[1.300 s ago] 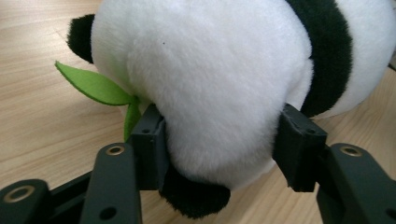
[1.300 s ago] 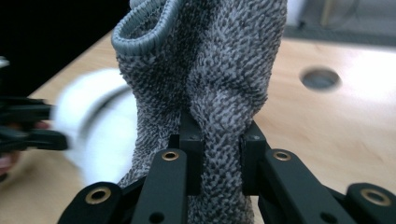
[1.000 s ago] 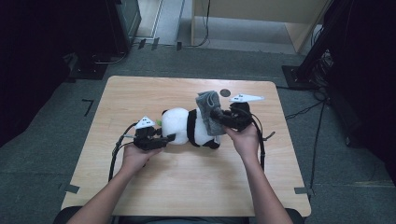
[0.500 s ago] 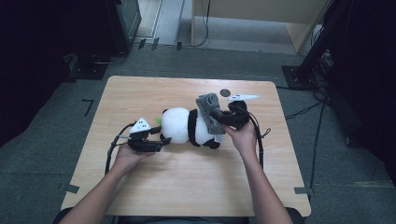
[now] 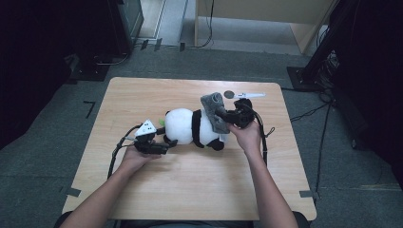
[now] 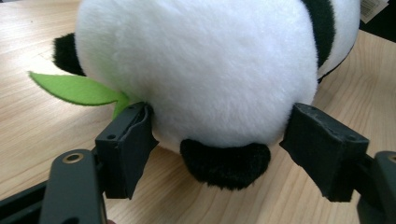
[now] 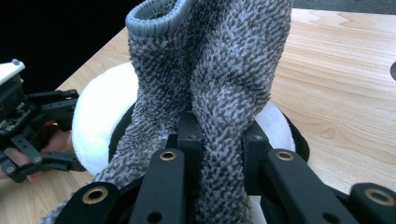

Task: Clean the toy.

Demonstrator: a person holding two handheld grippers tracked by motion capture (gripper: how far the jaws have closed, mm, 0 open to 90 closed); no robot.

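The near half of the table (image 5: 190, 190), along the bottom of the high view, lies bare apart from the 2 forearms crossing it. The left third of the tabletop is also free. The toy panda (image 5: 192, 127) lies across the middle and blocks a straight pass from left to right. The left gripper (image 5: 164, 144) has just been opening, its jaws standing either side of the panda's rump. Toward the upper right, a small dark disc (image 5: 229, 94) and a white strip (image 5: 249, 95) sit near the far edge, with open wood to their right.
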